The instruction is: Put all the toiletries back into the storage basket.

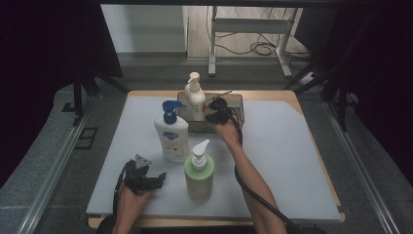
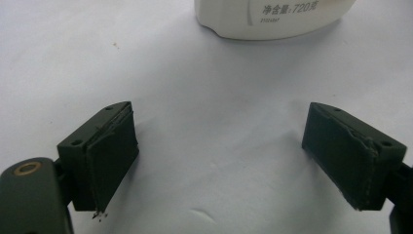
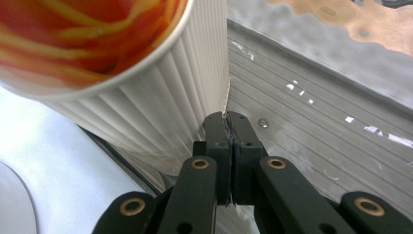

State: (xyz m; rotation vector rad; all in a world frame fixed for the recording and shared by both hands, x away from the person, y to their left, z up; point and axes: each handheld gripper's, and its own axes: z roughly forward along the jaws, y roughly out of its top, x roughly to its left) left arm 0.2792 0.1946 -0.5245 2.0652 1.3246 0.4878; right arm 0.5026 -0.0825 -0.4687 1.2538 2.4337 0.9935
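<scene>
My left hand-held gripper (image 1: 146, 176) rests near the front edge of the tabletop (image 1: 282, 161), jaws spread wide with nothing between them. Just beyond stand a green pump bottle (image 1: 199, 176) and a white bottle with a blue pump (image 1: 171, 134). Farther off, my right hand-held gripper (image 3: 227, 119) is clenched, its tips against a ribbed white bottle (image 3: 160, 102) in the metal tray (image 1: 236, 105).

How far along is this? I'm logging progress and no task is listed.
Done: small white pump bottle stands in the metal tray. In hand: right gripper, jaws shut, beside a ribbed cup there. Remaining, perhaps: blue-pump bottle, green bottle on the table; left gripper open, idle.
</scene>
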